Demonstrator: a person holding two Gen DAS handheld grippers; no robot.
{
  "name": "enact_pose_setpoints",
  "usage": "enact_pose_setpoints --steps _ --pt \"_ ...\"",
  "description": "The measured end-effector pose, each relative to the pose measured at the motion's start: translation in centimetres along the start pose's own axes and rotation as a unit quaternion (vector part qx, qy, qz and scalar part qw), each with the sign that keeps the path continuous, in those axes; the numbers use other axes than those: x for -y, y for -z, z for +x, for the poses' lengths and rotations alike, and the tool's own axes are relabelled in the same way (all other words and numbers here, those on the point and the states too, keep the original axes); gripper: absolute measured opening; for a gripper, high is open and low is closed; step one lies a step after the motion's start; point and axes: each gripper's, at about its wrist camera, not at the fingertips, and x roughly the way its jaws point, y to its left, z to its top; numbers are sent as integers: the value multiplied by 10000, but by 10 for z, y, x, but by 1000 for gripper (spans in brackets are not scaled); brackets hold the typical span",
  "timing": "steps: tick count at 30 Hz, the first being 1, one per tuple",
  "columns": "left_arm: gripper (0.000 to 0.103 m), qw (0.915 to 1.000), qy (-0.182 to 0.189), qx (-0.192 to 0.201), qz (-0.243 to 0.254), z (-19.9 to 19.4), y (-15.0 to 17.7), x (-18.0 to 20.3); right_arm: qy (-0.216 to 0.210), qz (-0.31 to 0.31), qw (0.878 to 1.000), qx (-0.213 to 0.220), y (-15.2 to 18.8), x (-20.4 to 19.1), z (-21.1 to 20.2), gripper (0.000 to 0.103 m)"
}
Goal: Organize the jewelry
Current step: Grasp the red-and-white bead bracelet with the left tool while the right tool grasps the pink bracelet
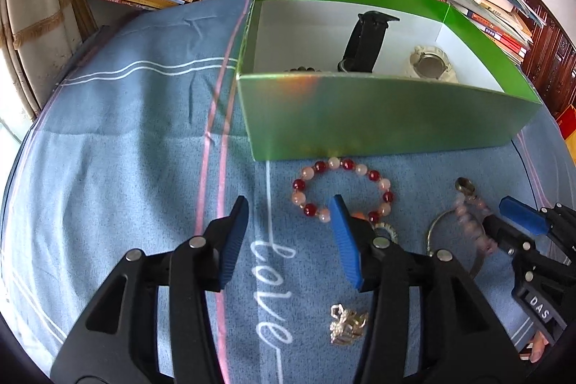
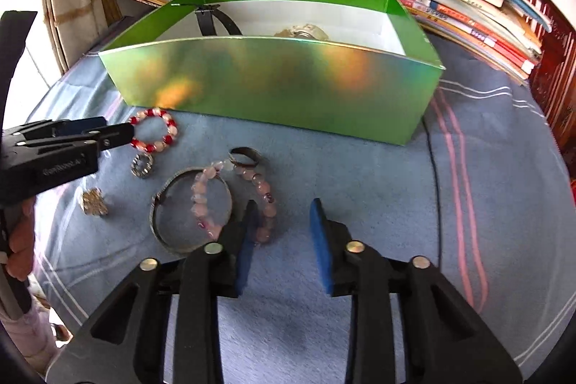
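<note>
I see both claws wide open, empty: left claw (image 1: 289, 206) at the red-and-pink bead bracelet (image 1: 342, 189), right claw (image 2: 284, 209) beside the pink bead bracelet (image 2: 268, 200).

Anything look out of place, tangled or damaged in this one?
Nothing damaged. One oddity: the pink bead bracelet lies draped across the metal bangle and touches a ring, so the three overlap. The red-and-pink bracelet lies separately before the green box.

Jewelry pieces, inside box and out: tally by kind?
Beaded bracelets: 2 (red and pink bracelet, pale pink bracelet)
Metal bangle: 1
Rings: 2 (dark ring, sparkly ring)
Sparkly brooch: 1
Watches in green box: 2 (black watch, beige watch)
Total: 8
</note>
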Motion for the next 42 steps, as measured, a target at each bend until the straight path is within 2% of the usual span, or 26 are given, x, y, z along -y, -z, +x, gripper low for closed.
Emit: enact_pose_setpoints --steps 5,8,13,15,17,18,21,23,24,26,29,32,34,36,38,42 --pt "56 9998 -3 -85 155 -4 16 -2 228 182 9996 -17 12 20 -8 28" --pt "55 9998 70 -95 138 -12 21 -6 339 357 9988 -37 19 32 -14 28" --pt "55 9997 127 198 -7 -18 3 -9 315 470 9984 -2 19 36 -14 28" --pt "51 9999 85 138 -13 -8 -5 -6 305 470 9984 12 17 33 -13 28" --pt "39 10000 -4 -16 9 4 -8 -2 286 451 9986 15 16 31 -13 29" --pt "38 10000 -12 -82 16 9 -9 -1 290 439 9986 21 16 29 -13 29" --pt "34 9999 -69 40 123 10 -5 5 334 358 9988 51 15 26 -12 29" --pt "21 9998 22 75 165 7 -1 7 332 313 9989 72 15 24 -11 28" --pt "18 9996 42 99 254 5 2 10 317 296 9990 78 16 23 -11 28" --pt "13 9990 54 149 419 1 8 15 232 252 9994 100 17 22 -12 17" --pt "12 9982 165 138 557 -6 19 19 191 193 9996 89 18 20 -14 13" --pt "12 9976 368 1 582 -15 29 16 183 189 9996 63 19 20 -15 13" --pt "13 9979 312 -17 570 -18 32 14 197 224 9995 56 20 21 -15 15" --pt "17 9982 223 6 559 -16 31 13 217 254 9994 53 19 21 -15 18" --pt "27 9985 133 32 529 -15 29 13 203 265 9994 54 19 21 -15 22" --pt "35 9987 92 18 492 -14 28 14 217 286 9993 47 19 22 -15 25"
